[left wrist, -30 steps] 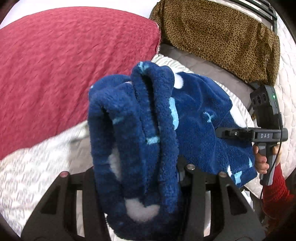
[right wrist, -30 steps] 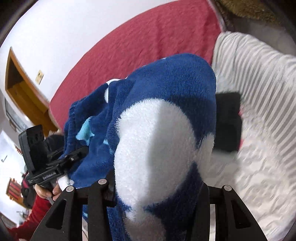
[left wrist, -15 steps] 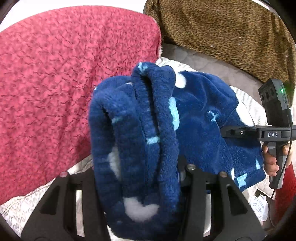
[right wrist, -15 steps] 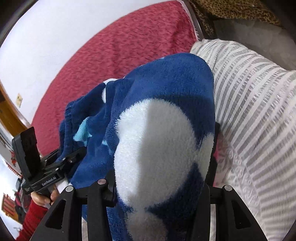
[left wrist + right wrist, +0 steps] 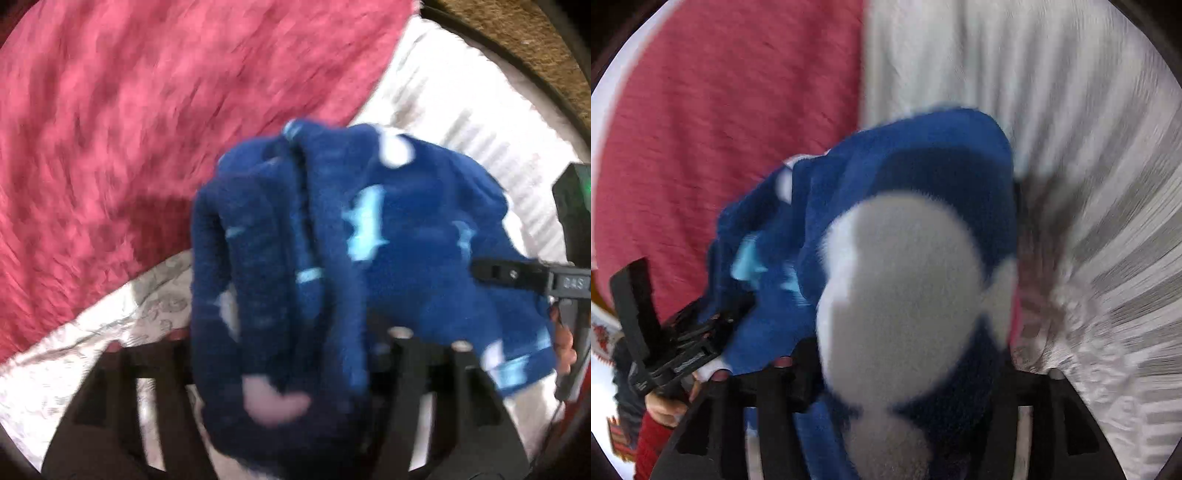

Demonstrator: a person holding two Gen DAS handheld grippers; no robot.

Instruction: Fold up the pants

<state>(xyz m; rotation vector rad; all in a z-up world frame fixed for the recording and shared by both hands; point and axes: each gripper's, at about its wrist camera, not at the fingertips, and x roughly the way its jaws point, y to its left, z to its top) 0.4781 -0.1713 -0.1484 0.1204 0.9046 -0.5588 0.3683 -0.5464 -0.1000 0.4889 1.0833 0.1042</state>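
Two claws: left claw (image 5: 288,334) and right claw (image 5: 905,362) each have a bunch of the pants (image 5: 406,258) between their fingers; both sets of jaws have just been opening; whether the pads still press the fleece cannot be told.
Surface: bed with a white striped quilt (image 5: 1071,147), a red blanket (image 5: 129,129) on its left part, and a leopard-print fabric (image 5: 517,44) at the far edge.
Pants location: between the two claws, over the quilt beside the red blanket; bed contact not discernible.
Hidden: claw fingertips are buried in fleece; both views are motion-blurred; the lower pants are cut off by the frame.
Person: a hand (image 5: 565,350) on the right claw's handle; a red sleeve (image 5: 646,435).
Textures: pants are thick navy fleece with white blobs and light-blue marks; the blanket is crinkled; the quilt is ribbed.
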